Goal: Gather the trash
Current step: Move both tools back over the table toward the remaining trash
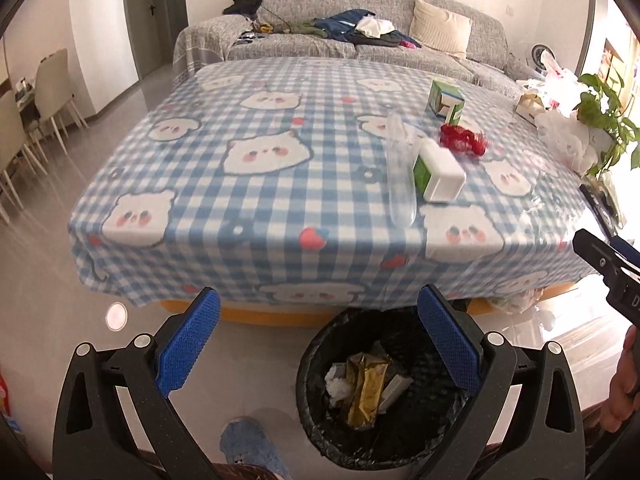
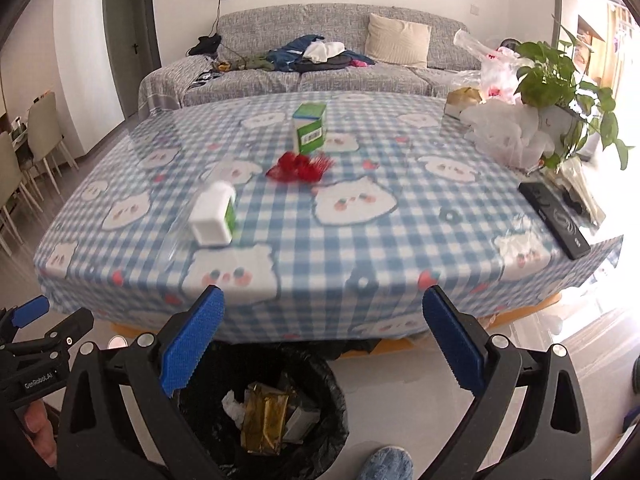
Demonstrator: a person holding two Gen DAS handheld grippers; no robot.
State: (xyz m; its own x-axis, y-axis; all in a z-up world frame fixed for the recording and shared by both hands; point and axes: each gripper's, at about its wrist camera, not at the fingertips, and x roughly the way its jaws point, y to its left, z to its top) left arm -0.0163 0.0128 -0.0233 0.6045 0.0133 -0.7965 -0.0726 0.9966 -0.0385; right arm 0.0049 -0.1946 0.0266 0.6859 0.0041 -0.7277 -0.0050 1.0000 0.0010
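A black-lined trash bin (image 1: 316, 364) (image 2: 332, 392) stands on the floor at the table's near edge, with a gold wrapper (image 1: 366, 388) (image 2: 266, 416) and scraps inside. On the checked tablecloth (image 1: 280, 200) (image 2: 400, 240) lie a clear plastic bottle (image 1: 400, 176) (image 2: 174, 236), a tipped white-and-green carton (image 1: 438, 170) (image 2: 214, 214), a red crumpled wrapper (image 1: 462, 140) (image 2: 300, 168) and an upright green box (image 1: 446, 98) (image 2: 310, 128). My left gripper (image 1: 318, 344) hangs open over the floor beside the bin. My right gripper (image 2: 322, 344) is open above the bin, empty.
A grey sofa (image 1: 360, 20) with clothes stands behind the table. White plastic bags (image 2: 508, 132), a potted plant (image 2: 560, 76) and a black remote (image 2: 554, 220) occupy the table's right side. Chairs (image 1: 48, 92) stand far left. A blue slipper (image 1: 252, 448) is on the floor.
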